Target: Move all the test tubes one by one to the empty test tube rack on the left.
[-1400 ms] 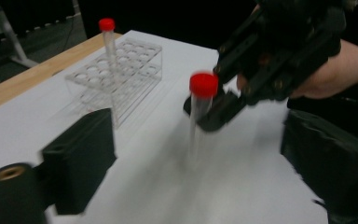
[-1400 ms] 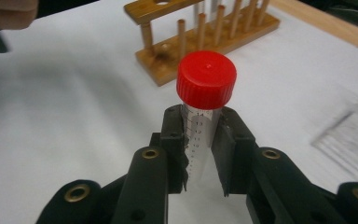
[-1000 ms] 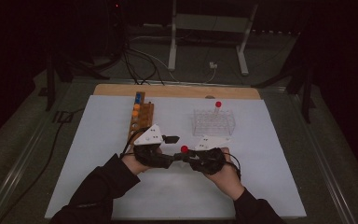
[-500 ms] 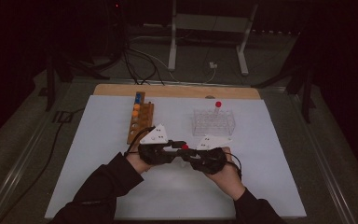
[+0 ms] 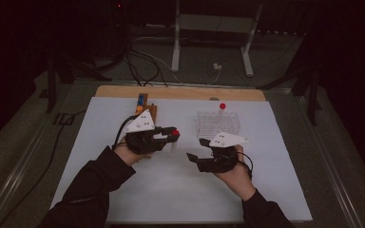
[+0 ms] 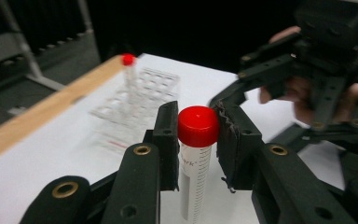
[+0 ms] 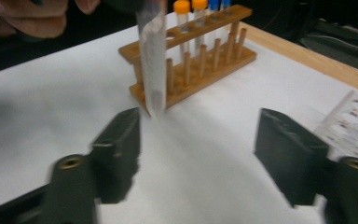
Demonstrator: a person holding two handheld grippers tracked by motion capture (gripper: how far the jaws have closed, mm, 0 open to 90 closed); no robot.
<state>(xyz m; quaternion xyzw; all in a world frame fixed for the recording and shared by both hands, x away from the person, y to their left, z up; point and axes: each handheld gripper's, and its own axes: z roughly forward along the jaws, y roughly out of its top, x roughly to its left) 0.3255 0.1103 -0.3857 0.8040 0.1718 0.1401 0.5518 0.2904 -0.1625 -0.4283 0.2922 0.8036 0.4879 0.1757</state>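
My left gripper (image 5: 173, 135) (image 6: 196, 127) is shut on a clear graduated tube (image 5: 173, 145) (image 6: 192, 173) just under its red cap (image 6: 198, 125), and holds it upright above the white mat. Its jaws closed on it within the last second. In the right gripper view the tube (image 7: 151, 60) hangs in front of a wooden rack (image 7: 200, 60). My right gripper (image 5: 196, 149) (image 7: 200, 140) sits to the tube's right; its jaws have just been opening, with nothing between them. It also appears in the left gripper view (image 6: 235, 81).
The wooden rack (image 5: 145, 110) with orange- and blue-capped tubes stands at the mat's back left. A clear plastic rack (image 5: 218, 124) (image 6: 140, 98) holds one red-capped tube (image 5: 222, 110). A wooden board edge (image 5: 180, 92) runs behind the white mat (image 5: 180, 190).
The two grippers, close together around the red-capped tube before, have parted. The left one has lifted away to the left with the tube, and the right gripper's jaws have spread open.
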